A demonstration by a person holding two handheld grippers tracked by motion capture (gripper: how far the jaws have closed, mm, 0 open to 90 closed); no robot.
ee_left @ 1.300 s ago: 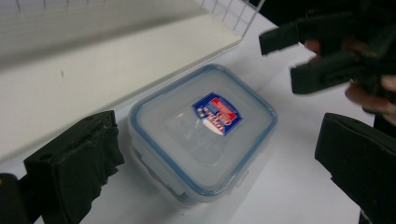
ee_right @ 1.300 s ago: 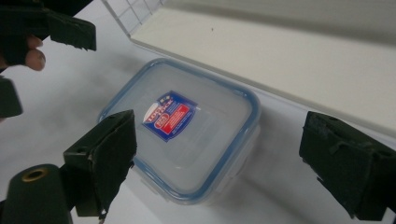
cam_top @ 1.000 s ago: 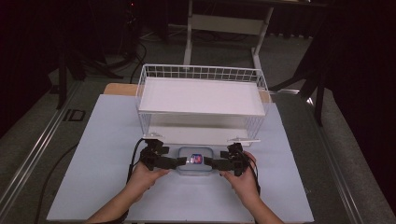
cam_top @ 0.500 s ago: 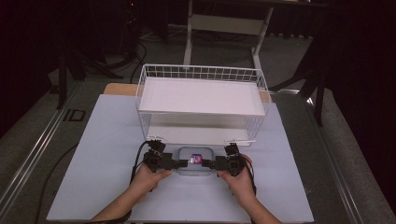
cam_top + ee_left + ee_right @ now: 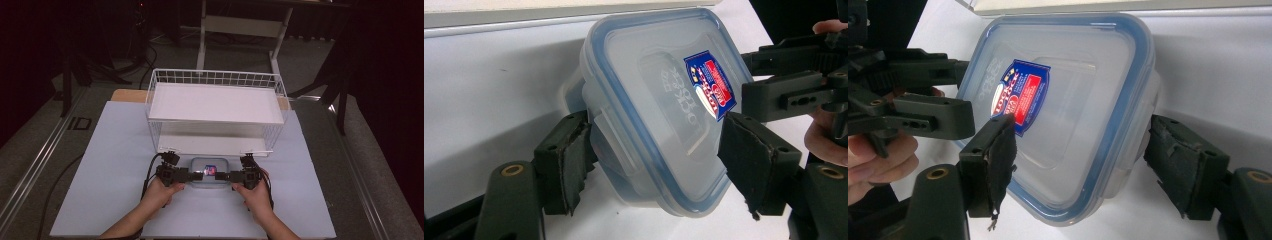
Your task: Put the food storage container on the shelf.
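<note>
A clear rectangular plastic container with a blue-rimmed lid [image 5: 210, 172] lies on the white table [image 5: 100, 165], just near of the white wire basket [image 5: 215, 102]. Its left end is clamped by the just-closing left gripper [image 5: 196, 175]; its right end sits between the closing right gripper's [image 5: 223, 176] jaws, one pad apart.

On the table [image 5: 100, 200] the lidded container [image 5: 210, 172] lies just before the wire basket [image 5: 215, 102], between the left gripper [image 5: 195, 176] and the right gripper [image 5: 225, 176].

high view overhead, gripper views close, facing across one container [image 5: 209, 172]
</note>
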